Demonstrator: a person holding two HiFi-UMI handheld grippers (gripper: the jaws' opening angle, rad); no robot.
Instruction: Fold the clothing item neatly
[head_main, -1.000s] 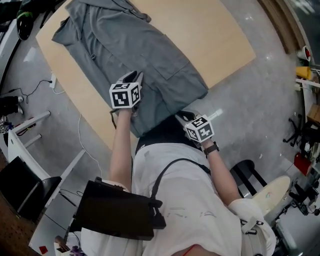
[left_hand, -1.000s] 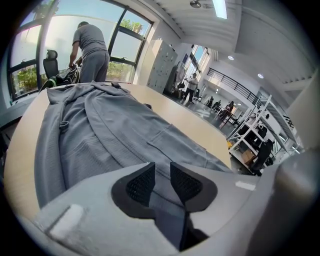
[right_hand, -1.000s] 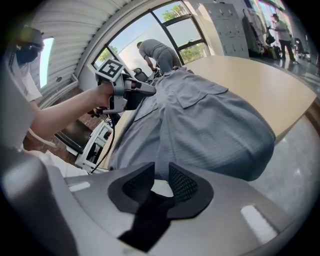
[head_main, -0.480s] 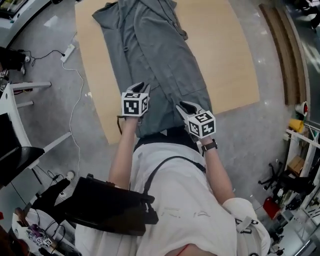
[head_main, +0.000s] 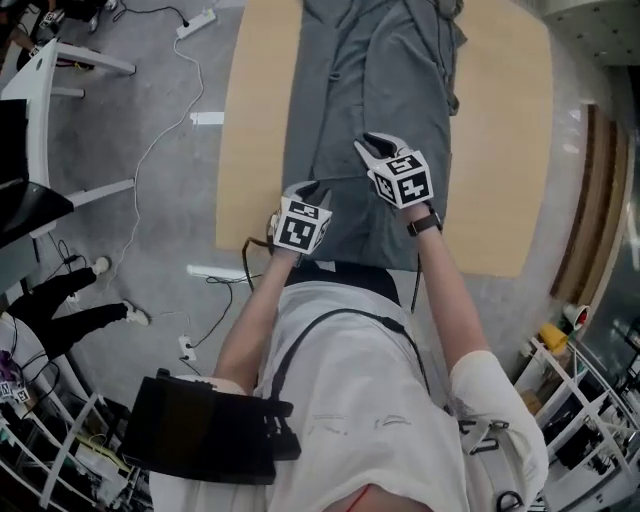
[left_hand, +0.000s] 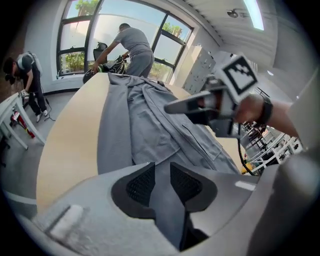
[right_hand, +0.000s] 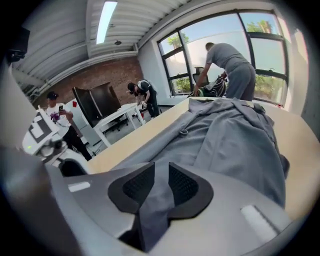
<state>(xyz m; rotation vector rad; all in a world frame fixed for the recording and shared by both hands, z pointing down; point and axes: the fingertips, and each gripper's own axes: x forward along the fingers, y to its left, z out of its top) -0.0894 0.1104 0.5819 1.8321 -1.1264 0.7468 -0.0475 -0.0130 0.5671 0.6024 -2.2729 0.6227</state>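
Left tool (left_hand: 162, 172) and right tool (right_hand: 161, 172) each clamp the grey shirt's (head_main: 385, 90) near edge. Carry both corners evenly, with the fabric taut.

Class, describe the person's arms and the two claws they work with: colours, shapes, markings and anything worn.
The left claw and the right claw both have pale grey bodies and black, mesh-textured pads. Each carries a white cube printed with black square markers. The person wears a white short-sleeved top, so the forearms are bare. A dark watch is worn on the right wrist.

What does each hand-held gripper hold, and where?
Both hold the grey garment: left hand-held gripper at its near edge, right hand-held gripper on a lifted fold.
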